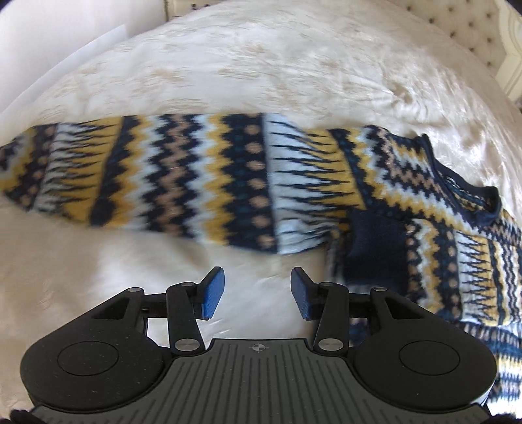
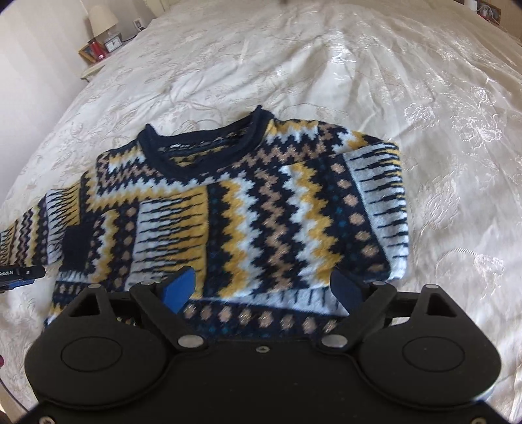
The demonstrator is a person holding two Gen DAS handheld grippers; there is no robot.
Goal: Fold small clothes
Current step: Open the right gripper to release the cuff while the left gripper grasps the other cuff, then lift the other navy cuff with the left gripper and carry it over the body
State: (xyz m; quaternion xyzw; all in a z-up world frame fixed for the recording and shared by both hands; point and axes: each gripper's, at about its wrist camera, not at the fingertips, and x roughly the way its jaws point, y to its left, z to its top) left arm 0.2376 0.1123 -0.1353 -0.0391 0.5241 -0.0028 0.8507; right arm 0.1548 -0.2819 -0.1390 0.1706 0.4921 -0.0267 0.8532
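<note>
Knitted sweater (image 2: 235, 208) flat on white bedspread (image 2: 359, 81), one sleeve (image 1: 156, 173) stretched sideways. Left gripper (image 1: 257, 292) fingers apart over bare cover; right gripper (image 2: 266, 287) spread wide above hem, nothing clamped.

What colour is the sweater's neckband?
Dark navy blue; the neckband of the sweater shows best in the right wrist view.

Home bedroom — bed (image 2: 359, 65), bedside lamp (image 2: 101, 18).

Sweater (image 2: 235, 208) lies on the bedspread (image 2: 359, 65), nightstand (image 2: 94, 65) behind-left
</note>
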